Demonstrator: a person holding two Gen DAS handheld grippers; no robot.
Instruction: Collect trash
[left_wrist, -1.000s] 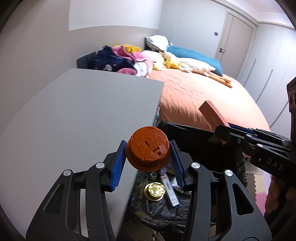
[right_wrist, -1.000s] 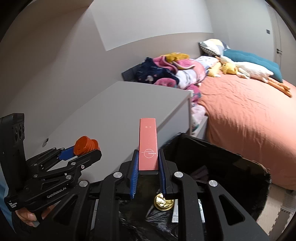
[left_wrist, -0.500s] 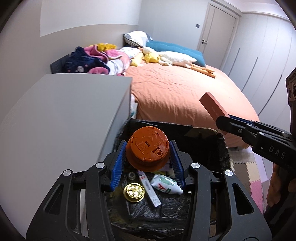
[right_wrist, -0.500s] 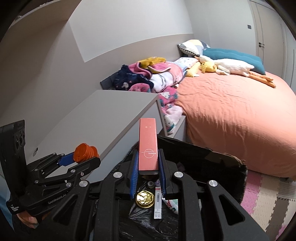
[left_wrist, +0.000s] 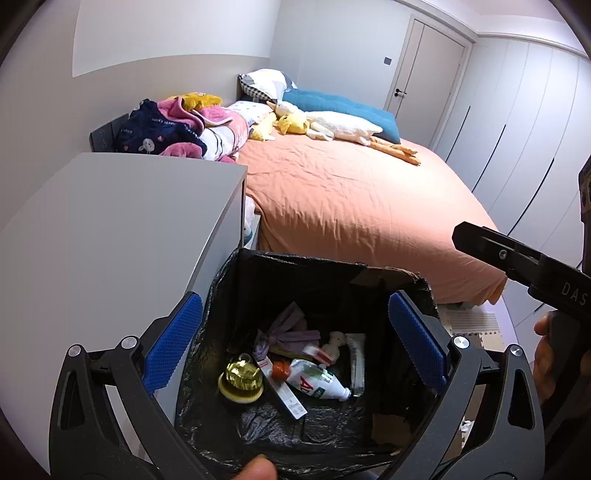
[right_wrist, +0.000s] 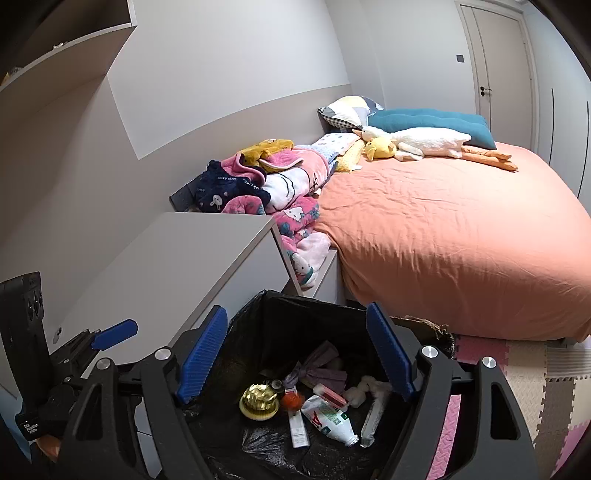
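Note:
A bin lined with a black bag (left_wrist: 236, 280) (right_wrist: 266, 306) stands below both grippers. My left gripper (left_wrist: 291, 343) is open and empty above it. My right gripper (right_wrist: 295, 354) is open and empty above it too. In the bin lie the orange cap (left_wrist: 280, 368) (right_wrist: 291, 399), the pink flat stick (left_wrist: 317, 353) (right_wrist: 330, 394), a gold lid (left_wrist: 241, 380) (right_wrist: 258, 400), a white bottle (left_wrist: 317, 380) (right_wrist: 328, 419), a white box (left_wrist: 286, 391) and purple wrapping (left_wrist: 291, 328). The right gripper's finger (left_wrist: 480, 243) shows in the left wrist view; the left gripper's blue pad (right_wrist: 114, 334) shows in the right wrist view.
A grey cabinet (left_wrist: 110, 229) (right_wrist: 192, 258) stands just left of the bin. A bed with an orange sheet (left_wrist: 351, 199) (right_wrist: 443, 229) lies behind it, with a pile of blankets (right_wrist: 266, 184) and plush toys (right_wrist: 406, 144). Foam floor mats (right_wrist: 517, 369) lie to the right.
Both grippers opened over the bin. The orange cap dropped from the left one and the pink stick from the right one; both now lie in the bin.

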